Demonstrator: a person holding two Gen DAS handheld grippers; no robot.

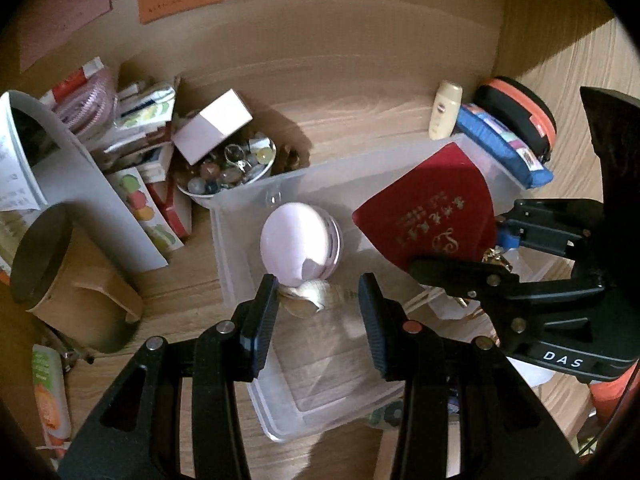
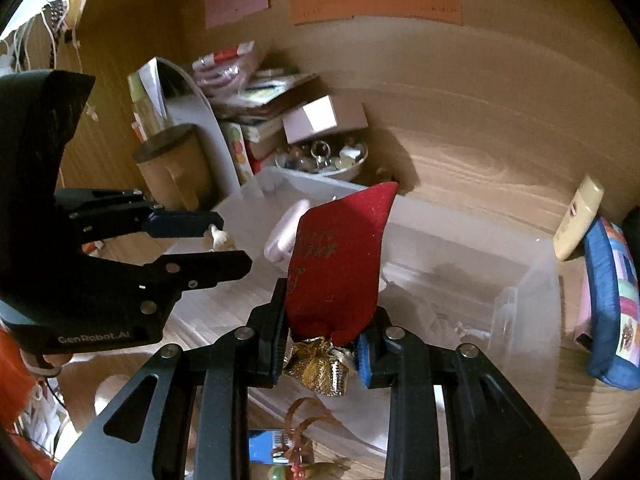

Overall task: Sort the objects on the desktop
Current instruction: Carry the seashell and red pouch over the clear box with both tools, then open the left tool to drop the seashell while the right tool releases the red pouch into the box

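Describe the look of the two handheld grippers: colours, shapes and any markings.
Both are matte black, with flat linkage arms joined by silver rivets and slotted cut-outs. The left gripper has dark blue ribbed pads and one red rivet; its body reads "GenRobot.AI" in the right wrist view. The right gripper has brighter blue pads; its body reads "DAS" in white.
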